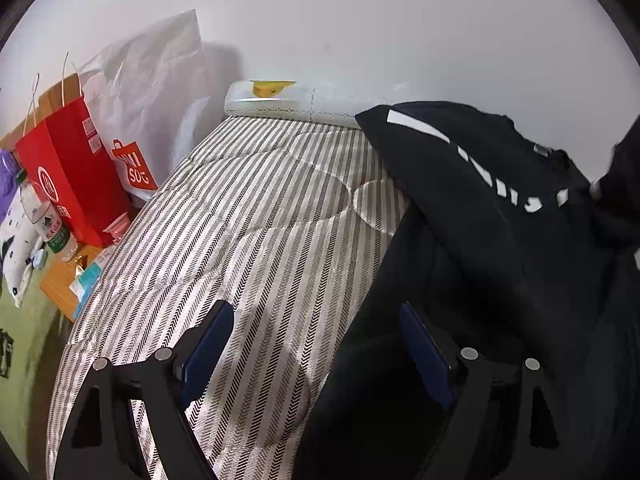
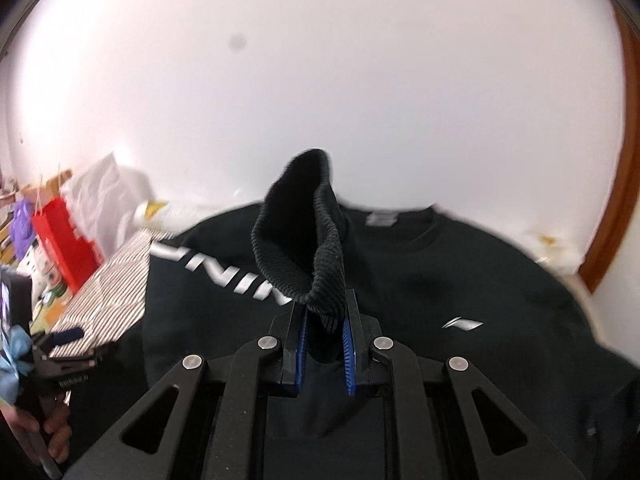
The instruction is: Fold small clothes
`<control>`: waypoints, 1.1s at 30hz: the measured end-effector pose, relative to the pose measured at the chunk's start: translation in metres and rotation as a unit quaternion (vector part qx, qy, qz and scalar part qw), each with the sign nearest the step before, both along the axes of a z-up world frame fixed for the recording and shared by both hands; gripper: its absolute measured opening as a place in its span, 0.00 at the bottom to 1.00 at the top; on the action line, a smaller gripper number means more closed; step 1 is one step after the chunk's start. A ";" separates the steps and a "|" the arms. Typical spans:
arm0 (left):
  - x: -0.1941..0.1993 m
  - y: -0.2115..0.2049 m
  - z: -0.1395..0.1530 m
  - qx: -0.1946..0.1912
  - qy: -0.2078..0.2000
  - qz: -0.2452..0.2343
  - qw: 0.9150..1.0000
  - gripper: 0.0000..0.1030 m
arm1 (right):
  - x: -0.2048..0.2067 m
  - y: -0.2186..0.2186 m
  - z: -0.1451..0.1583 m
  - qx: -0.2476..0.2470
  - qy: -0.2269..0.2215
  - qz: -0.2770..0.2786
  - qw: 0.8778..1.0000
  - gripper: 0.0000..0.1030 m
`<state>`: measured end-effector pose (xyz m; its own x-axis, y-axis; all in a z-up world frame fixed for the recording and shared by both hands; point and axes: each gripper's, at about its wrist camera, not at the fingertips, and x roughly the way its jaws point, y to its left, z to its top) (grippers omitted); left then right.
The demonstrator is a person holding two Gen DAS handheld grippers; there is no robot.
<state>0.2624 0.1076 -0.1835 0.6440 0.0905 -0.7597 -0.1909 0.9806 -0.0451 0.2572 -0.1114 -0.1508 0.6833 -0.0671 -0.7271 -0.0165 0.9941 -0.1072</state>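
1. A black sweatshirt (image 2: 400,280) is seen spread over the striped bed cover (image 1: 248,216), filling the centre and right of the right wrist view; its white lettering (image 2: 224,272) runs across the left centre and its neck label sits near the upper middle.
2. The right tongs (image 2: 325,344) are clamped on a ribbed cuff (image 2: 304,232), which stands up in the middle of the frame above the garment's body; the sleeve is therefore judged to be lifted, not yet laid.
3. The left tongs (image 1: 316,356) are held wide apart in the lower part of the left wrist view, with only bed cover and the garment's dark edge between the fingers; nothing is gripped by them.
4. No finished fold can be made out: the chest and neckline lie open to view. The task is judged to be at an early stage, with the first sleeve fold in hand.
5. What is left, by judgement: this sleeve is to be laid across the body, the other sleeve brought in, and the body doubled over.
6. A red paper bag (image 1: 68,168) and a white plastic bag (image 1: 152,80) stand at the left, clear of the garment.
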 end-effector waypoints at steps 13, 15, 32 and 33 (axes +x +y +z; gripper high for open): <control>0.000 0.006 -0.004 -0.009 0.013 -0.009 1.000 0.81 | -0.030 -0.131 0.015 0.018 -0.014 -0.122 0.992 0.13; 0.000 0.004 -0.006 -0.004 0.014 -0.010 1.000 0.81 | -0.036 -0.147 0.006 0.029 -0.006 -0.136 0.990 0.13; 0.001 0.003 -0.009 0.000 0.010 -0.010 1.000 0.81 | -0.082 -0.202 -0.039 -0.002 0.073 -0.197 0.978 0.28; 0.001 0.003 -0.009 0.000 0.009 -0.011 1.000 0.81 | -0.085 -0.204 -0.036 -0.013 0.069 -0.199 0.977 0.30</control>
